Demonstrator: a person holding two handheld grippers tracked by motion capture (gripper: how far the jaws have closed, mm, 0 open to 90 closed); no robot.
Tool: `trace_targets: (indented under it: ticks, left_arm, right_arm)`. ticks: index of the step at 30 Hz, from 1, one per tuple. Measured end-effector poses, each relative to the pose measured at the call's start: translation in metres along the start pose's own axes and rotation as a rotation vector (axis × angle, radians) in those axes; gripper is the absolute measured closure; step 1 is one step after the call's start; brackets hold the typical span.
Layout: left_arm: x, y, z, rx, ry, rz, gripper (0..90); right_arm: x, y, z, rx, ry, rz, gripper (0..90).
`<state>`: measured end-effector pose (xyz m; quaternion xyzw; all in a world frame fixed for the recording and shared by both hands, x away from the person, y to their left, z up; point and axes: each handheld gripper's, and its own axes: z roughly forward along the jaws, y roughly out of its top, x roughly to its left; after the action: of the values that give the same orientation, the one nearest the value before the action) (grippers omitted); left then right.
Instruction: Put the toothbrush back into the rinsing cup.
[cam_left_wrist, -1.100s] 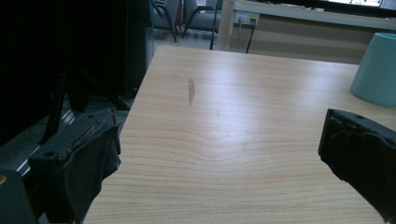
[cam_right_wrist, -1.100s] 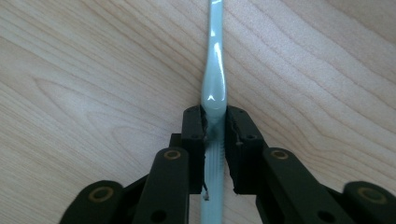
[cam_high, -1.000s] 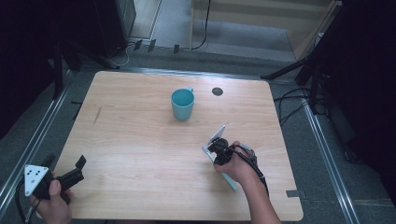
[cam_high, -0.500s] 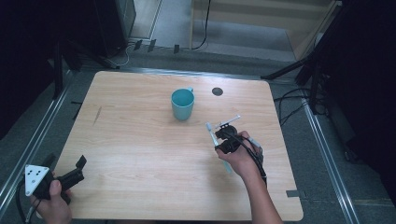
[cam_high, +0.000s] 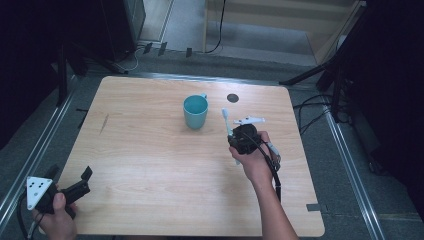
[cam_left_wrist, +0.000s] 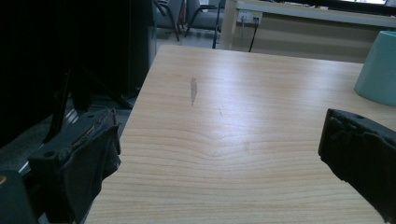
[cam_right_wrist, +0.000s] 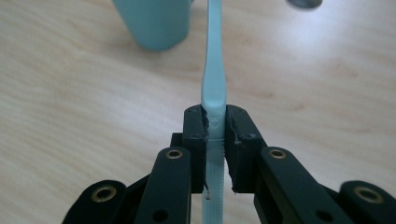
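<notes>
One toothbrush (cam_right_wrist: 213, 70) clamped between right gripper (cam_right_wrist: 215, 123) fingers, long axis lengthwise, head toward cup (cam_high: 195, 111).

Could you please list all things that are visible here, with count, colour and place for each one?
toothbrush: one, pale blue-green, clamped between the right gripper's jaws, head pointing toward the cup
cup: one, teal, with handle, upright on the far middle of the table
table: one, light wood, with a dark round hole near its far edge
cables: several, black, on the floor beyond the table's right side
left gripper: one, black with a grey plate, jaws open, at the near left corner
right gripper: one, black, shut on the toothbrush, right of the cup
hands: two, one on each gripper
</notes>
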<state>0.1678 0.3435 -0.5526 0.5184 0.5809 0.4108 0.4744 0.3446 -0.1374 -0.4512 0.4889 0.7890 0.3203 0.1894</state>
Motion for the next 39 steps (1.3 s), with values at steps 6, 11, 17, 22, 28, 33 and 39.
trace_targets:
  ticks: [6, 11, 17, 22, 28, 33, 39]
  left_arm:
    - [0.000, 0.000, 0.000, 0.000, 0.001, 0.001, 0.0]
    - [0.001, 0.000, -0.001, -0.003, -0.004, -0.004, 0.0]
    - [0.001, 0.000, -0.001, -0.003, -0.003, -0.002, 0.0]
    - [0.001, 0.000, -0.001, -0.004, -0.004, -0.006, 0.0]
    - [0.001, 0.000, -0.001, -0.005, -0.005, -0.008, 0.0]
    - [0.002, 0.000, -0.001, -0.008, -0.006, -0.014, 0.0]
    - [0.002, 0.000, -0.001, -0.010, -0.009, -0.017, 0.0]
  right_arm:
    - [0.001, 0.007, 0.003, -0.106, -0.005, 0.017, 79.8]
    - [0.004, 0.014, 0.006, -0.209, -0.020, 0.011, 79.8]
    - [0.003, 0.025, 0.004, -0.310, -0.019, 0.036, 79.8]
    - [0.008, 0.035, 0.004, -0.354, -0.009, 0.031, 79.8]
    - [0.017, 0.051, 0.006, -0.401, -0.021, 0.026, 79.8]
    - [0.020, 0.061, 0.006, -0.441, -0.011, 0.035, 79.8]
    - [0.026, 0.071, 0.012, -0.491, 0.024, 0.043, 79.8]
